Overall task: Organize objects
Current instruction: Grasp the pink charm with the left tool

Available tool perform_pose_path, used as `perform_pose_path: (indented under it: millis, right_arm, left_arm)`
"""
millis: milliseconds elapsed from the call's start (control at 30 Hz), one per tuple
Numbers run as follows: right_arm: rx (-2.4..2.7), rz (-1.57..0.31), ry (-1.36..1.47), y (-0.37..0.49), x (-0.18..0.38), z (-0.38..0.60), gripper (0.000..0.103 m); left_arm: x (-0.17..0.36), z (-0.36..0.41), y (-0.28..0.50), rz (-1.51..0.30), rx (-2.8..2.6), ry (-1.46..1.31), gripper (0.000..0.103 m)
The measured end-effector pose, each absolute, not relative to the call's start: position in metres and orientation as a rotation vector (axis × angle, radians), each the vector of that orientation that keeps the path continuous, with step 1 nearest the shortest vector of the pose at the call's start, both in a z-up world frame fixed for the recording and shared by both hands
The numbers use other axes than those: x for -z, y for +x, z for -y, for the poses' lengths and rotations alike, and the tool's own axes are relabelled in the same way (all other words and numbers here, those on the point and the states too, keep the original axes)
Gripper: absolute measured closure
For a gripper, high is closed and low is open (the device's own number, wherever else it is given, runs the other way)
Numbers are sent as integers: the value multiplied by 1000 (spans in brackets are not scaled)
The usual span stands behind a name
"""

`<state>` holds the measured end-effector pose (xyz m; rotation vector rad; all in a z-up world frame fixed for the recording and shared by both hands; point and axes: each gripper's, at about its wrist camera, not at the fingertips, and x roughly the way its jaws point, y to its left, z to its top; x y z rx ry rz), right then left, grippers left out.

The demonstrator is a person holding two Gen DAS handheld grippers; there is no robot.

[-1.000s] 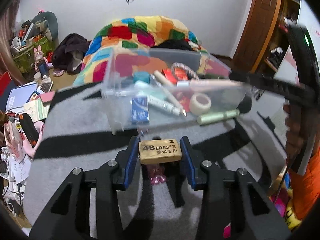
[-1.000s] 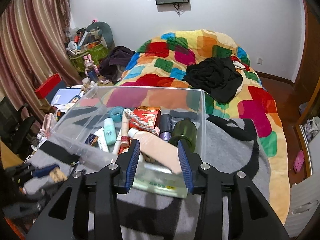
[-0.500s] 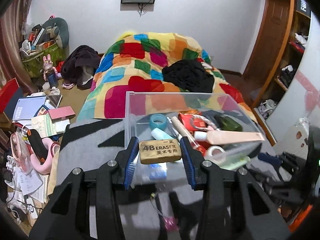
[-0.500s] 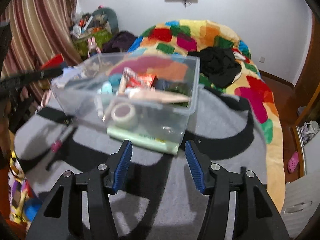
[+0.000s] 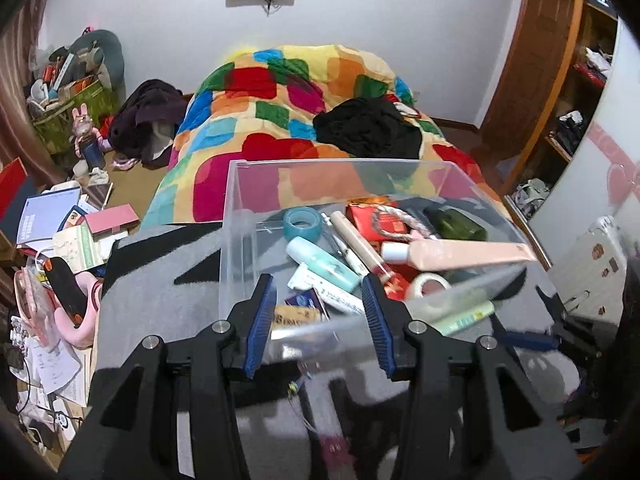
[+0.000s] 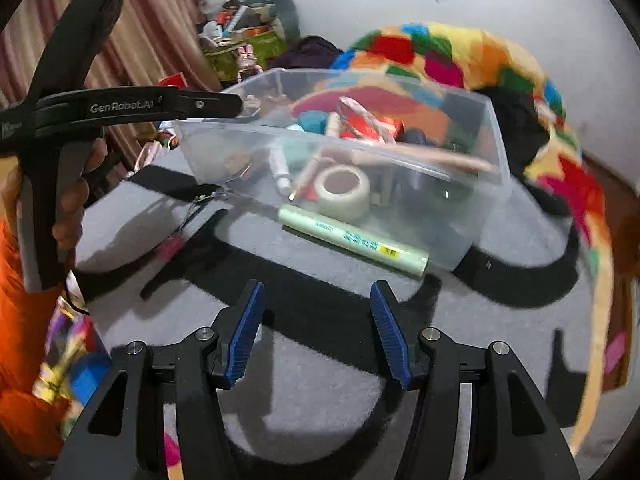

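You are in a messy bedroom, working over a grey and black blanket (image 5: 160, 280) on a bed with a bright patchwork quilt (image 5: 280, 100).

Looking along your left tool (image 5: 318, 316), its blue pads are moving apart and nothing sits between them. The eraser (image 5: 294, 316) lies loose inside the clear box (image 5: 236, 216), by the near wall, beside a blue tape roll (image 5: 303, 223) and a long pink tube (image 5: 460, 254).

Looking along your right tool (image 6: 316, 330), it is wide apart and holds nothing, hanging above the blanket. A pale green tube (image 6: 352, 240) lies on the blanket, right against the box. Your other hand (image 6: 70, 204) grips its tool's handle at the left.
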<state>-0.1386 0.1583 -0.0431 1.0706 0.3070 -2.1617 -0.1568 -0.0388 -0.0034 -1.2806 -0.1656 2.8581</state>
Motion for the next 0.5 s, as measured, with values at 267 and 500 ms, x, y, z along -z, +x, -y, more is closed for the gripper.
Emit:
perform_pose_path:
  millis: [267, 500]
  right_arm:
    - [2256, -337, 1153, -169, 55, -149, 49]
    - [2171, -392, 1069, -146, 42, -147, 52]
  left_arm:
    - [7, 32, -113, 162, -2848, -1260, 49]
    - [42, 35, -88, 218, -2761, -1403, 49]
